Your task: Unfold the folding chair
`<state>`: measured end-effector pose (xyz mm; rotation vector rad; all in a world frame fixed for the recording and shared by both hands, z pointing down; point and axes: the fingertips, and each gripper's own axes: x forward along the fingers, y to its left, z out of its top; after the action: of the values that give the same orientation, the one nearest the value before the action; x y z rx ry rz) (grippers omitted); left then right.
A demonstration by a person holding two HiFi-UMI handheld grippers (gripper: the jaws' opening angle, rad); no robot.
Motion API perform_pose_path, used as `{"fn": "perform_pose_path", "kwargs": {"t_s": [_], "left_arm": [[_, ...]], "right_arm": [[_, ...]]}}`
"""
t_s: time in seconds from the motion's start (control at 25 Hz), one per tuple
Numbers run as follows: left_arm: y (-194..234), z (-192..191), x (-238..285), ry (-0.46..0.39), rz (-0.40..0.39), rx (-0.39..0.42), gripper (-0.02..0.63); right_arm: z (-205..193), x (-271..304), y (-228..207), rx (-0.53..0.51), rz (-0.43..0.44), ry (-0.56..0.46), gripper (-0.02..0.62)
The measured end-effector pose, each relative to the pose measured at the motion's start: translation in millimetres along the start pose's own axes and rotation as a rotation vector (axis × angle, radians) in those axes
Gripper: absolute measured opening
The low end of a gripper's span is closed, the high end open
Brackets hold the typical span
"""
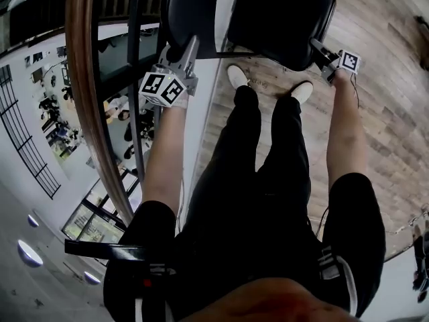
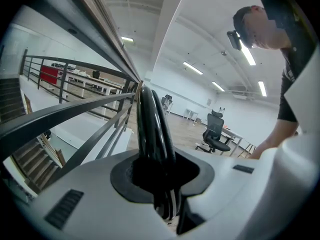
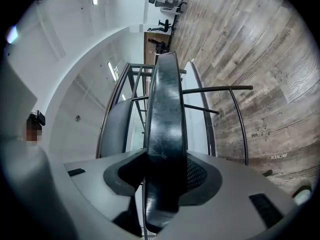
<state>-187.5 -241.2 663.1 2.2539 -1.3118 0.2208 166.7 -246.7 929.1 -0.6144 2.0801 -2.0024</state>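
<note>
A black folding chair stands in front of me, just past my white shoes [image 1: 236, 76]. Its padded seat [image 1: 281, 19] lies to the right and its backrest panel [image 1: 191, 9] to the left. My left gripper [image 1: 190, 47] is shut on the backrest's edge, which shows as a thin black panel [image 2: 151, 129] rising from between the jaws of that gripper [image 2: 156, 171]. My right gripper [image 1: 315, 47] is shut on the seat's side; the thick padded edge [image 3: 167, 114] fills that gripper [image 3: 162, 176]. The chair's thin metal legs [image 3: 235, 114] run along the floor beyond.
A railing with a wooden handrail [image 1: 84, 106] and dark metal bars [image 2: 75, 109] runs close on the left, with a stairwell and a lower floor beyond it. Wood-plank flooring [image 1: 389, 113] spreads to the right. An office chair [image 2: 215, 129] and desks stand far off.
</note>
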Motion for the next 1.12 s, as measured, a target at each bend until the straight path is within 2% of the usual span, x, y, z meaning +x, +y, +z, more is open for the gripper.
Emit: {"fn": "perform_pose_path", "kwargs": {"t_s": [0.32, 0.56, 0.92, 1.12], "left_arm": [[23, -17, 3, -0.004, -0.021, -0.037, 0.084], [18, -24, 5, -0.015, -0.031, -0.058, 0.086], [23, -31, 8, -0.008, -0.033, -0.098, 0.086], [39, -31, 5, -0.013, -0.027, -0.131, 0.086]], "right_arm": [[-2, -9, -34, 0.03, 0.023, -0.016, 0.173], [-5, -21, -48, 0.051, 0.069, -0.014, 0.179], [-2, -34, -78, 0.058, 0.073, -0.04, 0.193], [-1, -31, -80, 0.042, 0.092, -0.045, 0.196]]}}
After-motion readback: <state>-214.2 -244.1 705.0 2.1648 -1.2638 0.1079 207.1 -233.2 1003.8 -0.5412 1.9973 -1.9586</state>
